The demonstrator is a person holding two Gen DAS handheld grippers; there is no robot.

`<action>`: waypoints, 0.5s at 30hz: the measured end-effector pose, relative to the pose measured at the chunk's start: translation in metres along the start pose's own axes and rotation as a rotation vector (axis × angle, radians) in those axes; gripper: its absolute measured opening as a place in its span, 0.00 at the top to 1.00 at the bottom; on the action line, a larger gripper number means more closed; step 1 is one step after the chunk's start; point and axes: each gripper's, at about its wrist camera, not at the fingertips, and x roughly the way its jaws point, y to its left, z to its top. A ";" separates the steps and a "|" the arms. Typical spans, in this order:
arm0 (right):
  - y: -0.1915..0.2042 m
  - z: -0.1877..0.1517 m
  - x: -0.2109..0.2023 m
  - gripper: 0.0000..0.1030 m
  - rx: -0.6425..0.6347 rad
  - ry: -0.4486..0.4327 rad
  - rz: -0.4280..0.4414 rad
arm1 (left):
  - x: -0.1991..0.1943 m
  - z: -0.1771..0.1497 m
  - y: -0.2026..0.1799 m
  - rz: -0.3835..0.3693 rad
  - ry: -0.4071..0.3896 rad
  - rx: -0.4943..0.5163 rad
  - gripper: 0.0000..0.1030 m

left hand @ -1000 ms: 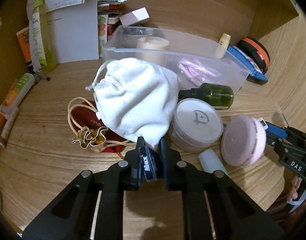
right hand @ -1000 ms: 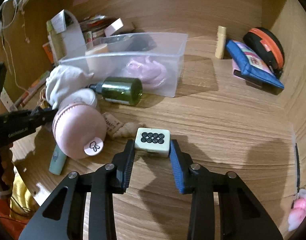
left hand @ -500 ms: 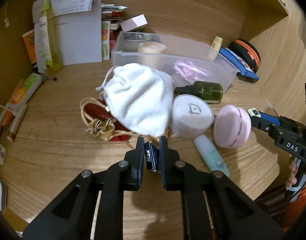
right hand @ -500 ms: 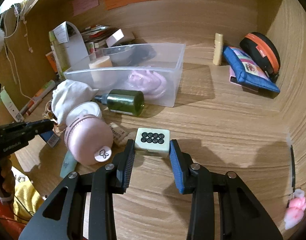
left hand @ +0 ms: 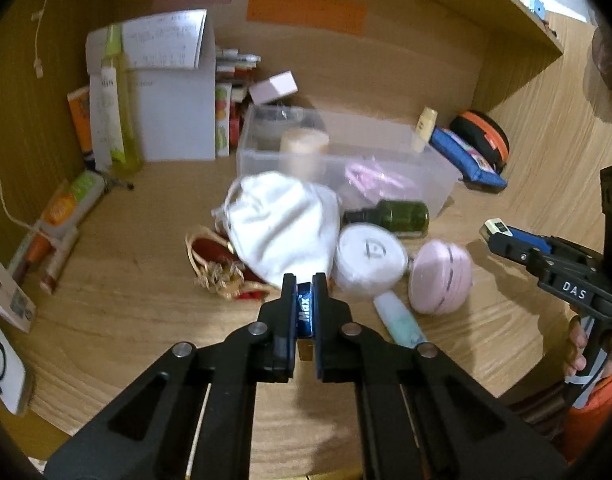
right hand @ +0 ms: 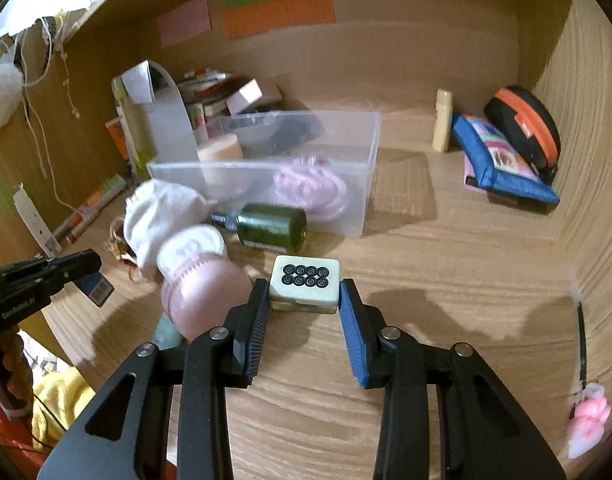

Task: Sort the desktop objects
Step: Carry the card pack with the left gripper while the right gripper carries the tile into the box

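Change since earlier frames: both grippers lifted higher above the desk, each load carried up with it; more of the back wall and its coloured notes in view.
Left gripper (left hand: 304, 280): clamped on a small blue packet (left hand: 304, 309) printed "Max", held on edge between the fingers, clear of the desk (left hand: 126, 300).
Right gripper (right hand: 304, 286): clamped on a cream mahjong tile (right hand: 305, 285), eight black rings facing up, raised off the wood.
Clear bin (left hand: 434, 168): at the back of the desk, holding a beige roll (left hand: 304, 151) and a pink bundle (left hand: 376, 174).
White pouch (left hand: 280, 224): just in front of the bin, lying partly over a red pouch (left hand: 214, 252) with gold cord.
Green bottle (right hand: 272, 226): on its side, close against the bin's front wall.
White tub (left hand: 368, 258): beside a pink round case (left hand: 440, 282), near a pale tube (left hand: 400, 320).
Blue pouch (right hand: 502, 160): right rear corner, an orange-trimmed black case (right hand: 524, 126) behind it.
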 end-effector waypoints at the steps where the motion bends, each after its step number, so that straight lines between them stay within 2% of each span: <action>1: 0.001 0.002 -0.002 0.69 -0.003 -0.008 0.000 | 0.000 0.003 0.001 0.000 -0.006 0.001 0.95; 15: 0.006 0.042 0.001 0.69 -0.018 -0.084 0.008 | 0.008 0.062 0.016 0.011 -0.114 -0.014 0.95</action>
